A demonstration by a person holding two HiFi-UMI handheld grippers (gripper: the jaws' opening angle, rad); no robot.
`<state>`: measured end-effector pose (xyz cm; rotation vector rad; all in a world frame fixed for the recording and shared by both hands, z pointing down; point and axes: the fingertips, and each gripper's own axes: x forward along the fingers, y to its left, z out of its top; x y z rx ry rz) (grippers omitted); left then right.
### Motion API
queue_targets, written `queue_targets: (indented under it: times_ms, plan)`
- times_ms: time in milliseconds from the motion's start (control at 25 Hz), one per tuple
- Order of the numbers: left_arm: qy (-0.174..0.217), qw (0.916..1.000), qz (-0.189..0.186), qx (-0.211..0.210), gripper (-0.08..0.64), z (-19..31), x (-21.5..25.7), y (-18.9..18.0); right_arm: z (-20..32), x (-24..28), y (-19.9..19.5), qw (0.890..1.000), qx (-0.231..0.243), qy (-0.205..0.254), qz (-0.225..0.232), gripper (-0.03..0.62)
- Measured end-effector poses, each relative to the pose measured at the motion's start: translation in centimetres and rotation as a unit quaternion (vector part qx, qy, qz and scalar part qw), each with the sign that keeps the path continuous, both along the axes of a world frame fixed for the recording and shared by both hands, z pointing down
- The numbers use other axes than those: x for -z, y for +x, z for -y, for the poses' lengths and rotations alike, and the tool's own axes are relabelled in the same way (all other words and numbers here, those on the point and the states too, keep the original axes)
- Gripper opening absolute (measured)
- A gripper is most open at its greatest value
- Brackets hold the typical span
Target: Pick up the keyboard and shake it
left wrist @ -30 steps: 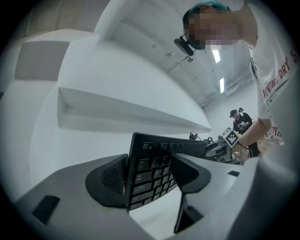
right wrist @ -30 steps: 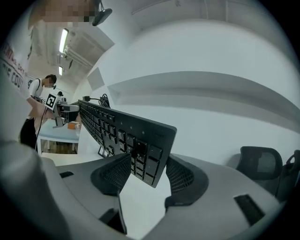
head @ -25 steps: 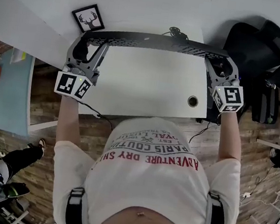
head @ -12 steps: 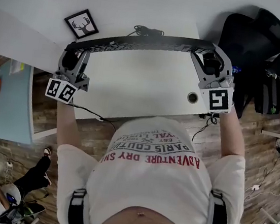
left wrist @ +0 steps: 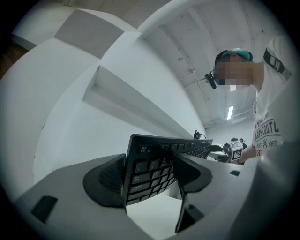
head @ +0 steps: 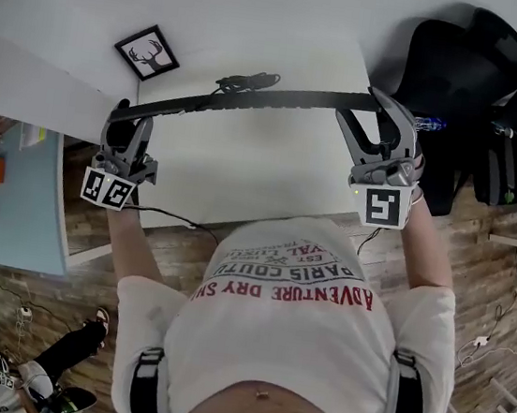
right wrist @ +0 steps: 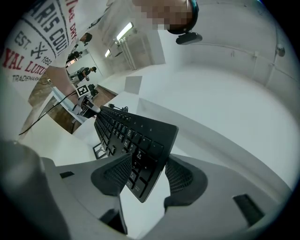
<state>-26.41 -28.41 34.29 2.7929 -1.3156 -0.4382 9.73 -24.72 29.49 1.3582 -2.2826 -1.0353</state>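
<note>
Left fingers (left wrist: pixel 105 180): clamped on the keyboard (left wrist: pixel 147 164) at its Esc end, one ribbed pad flat on the back and the other across the keys. The jaws have just been easing wider, yet both pads sit on it.
Right fingers (right wrist: pixel 115 174): clamped on the opposite end, one pad on the key face and one behind. The keyboard's corner pokes down through the gap between them.
Left gripper (head: pixel 130 123): out over the desk's left edge and pointing away from the body, with its marker cube (head: pixel 108 189) nearest the person.
Right gripper (head: pixel 370 112): over on the right and sitting higher in the head view than the left one, with its cube (head: pixel 381 206) facing the camera squarely.
Keyboard: up off the desk (head: pixel 245 166) and strung between the two grippers! From above it shows nearly edge-on as a thin dark bar. It slants from the left gripper up to the right one across the head view.
Cable (head: pixel 247 81): a dark bunch just behind the keyboard's middle.
Frame (head: pixel 147 52): small and black with an antlered deer head inside, beyond the desk's far left corner and well apart from the keyboard.
Chair (head: pixel 466 68): black, to the right of the desk, behind the right gripper.
Person: both arms stretched forward in a white printed shirt (head: pixel 280 327), a gripper in each hand.
</note>
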Motion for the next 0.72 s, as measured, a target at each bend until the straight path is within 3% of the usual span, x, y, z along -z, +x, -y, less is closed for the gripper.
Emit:
queue_targets:
  times_ms: [400, 600, 720]
  plan:
    - [0.041, 0.9987, 0.031, -0.002, 0.313, -1.2, 2.6, -0.3, -1.2, 1.1, -0.1, 0.997, 0.015, 0.079, 0.018, 0.238]
    - [0.040, 0.9985, 0.036, 0.008, 0.313, -1.1, 3.0, -0.2, -0.5, 0.9, 0.0, 0.998, 0.016, 0.056, 0.030, 0.238]
    - [0.038, 0.9981, 0.038, 0.029, 0.313, -0.7, 3.4, -0.1, 0.8, 0.2, 0.3, 0.998, 0.024, -0.002, 0.052, 0.238]
